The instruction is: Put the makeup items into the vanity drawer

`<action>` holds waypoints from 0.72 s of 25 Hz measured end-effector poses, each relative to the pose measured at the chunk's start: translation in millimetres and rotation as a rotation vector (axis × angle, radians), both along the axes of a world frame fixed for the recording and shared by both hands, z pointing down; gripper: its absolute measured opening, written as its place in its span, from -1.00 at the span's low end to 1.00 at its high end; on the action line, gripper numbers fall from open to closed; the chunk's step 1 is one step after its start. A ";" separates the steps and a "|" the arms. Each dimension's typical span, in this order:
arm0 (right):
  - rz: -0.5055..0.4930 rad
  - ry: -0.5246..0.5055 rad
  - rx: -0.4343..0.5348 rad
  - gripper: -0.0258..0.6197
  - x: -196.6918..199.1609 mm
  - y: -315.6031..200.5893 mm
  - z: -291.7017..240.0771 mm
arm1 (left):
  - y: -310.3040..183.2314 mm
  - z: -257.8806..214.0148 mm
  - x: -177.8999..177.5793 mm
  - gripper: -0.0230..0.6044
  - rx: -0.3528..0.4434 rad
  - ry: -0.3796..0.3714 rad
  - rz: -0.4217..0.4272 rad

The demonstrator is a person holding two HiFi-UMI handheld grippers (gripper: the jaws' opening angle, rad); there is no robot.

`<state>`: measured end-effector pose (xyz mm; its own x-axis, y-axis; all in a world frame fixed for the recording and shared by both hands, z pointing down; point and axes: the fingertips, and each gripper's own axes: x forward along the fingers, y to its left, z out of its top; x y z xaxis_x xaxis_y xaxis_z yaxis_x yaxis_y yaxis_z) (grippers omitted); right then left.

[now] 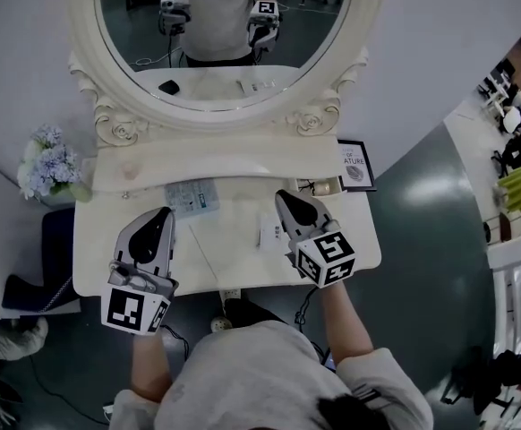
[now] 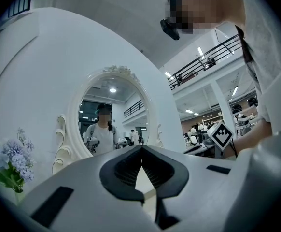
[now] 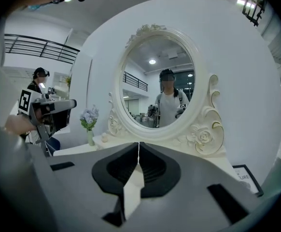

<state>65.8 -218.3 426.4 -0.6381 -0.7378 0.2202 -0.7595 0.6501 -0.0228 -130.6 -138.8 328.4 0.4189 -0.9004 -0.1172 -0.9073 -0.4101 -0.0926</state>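
Cream desk (image 1: 95, 249) is carrying the makeup items, all lying on its top. The drawer itself is not showing in any view, so I cannot tell whether it is open.

Both grippers are hovering low over the desk with nothing held. The left gripper (image 1: 164, 215) is showing its fingers (image 2: 131, 166) pressed together at the tips, and the right gripper (image 1: 284, 197) is doing the same with its fingers (image 3: 150, 166).

Risks, as I am judging them:
- With the fingers closed, any reach is likely pushing an item instead of gripping it.
- The flat teal-and-white packet (image 1: 193, 197) is lying flush and may skid back toward the mirror (image 1: 229, 88).
- The slim white item (image 1: 269, 231) is sitting just beside the right gripper and may be getting nudged off the front edge.
- A wide sweep by the left gripper is endangering the flowers (image 1: 50, 164); one by the right is endangering the framed print (image 1: 356, 164).

Counting:
- two grippers
- one packet
- one slim white item
- a few small things (image 1: 323, 186) by the print, too small to number
- one mirror, one bunch of flowers, one print
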 end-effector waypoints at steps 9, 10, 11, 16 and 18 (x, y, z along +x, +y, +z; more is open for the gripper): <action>-0.051 -0.031 0.103 -0.85 -21.0 29.5 -43.6 | 17.7 -11.5 -4.0 -0.88 0.018 -0.011 -0.023; -0.055 -0.036 0.112 -0.85 -22.4 32.3 -48.0 | 19.2 -12.7 -4.3 -0.88 0.020 -0.012 -0.026; -0.059 -0.041 0.121 -0.85 -23.5 34.9 -52.2 | 20.6 -13.9 -4.5 -0.88 0.022 -0.013 -0.028; -0.075 -0.058 0.162 -0.85 -24.9 47.0 -70.9 | 28.2 -20.8 -4.2 -0.88 0.033 -0.015 -0.040; -0.079 -0.066 0.179 -0.85 -24.0 51.6 -77.3 | 31.7 -23.1 -3.4 -0.88 0.039 -0.015 -0.044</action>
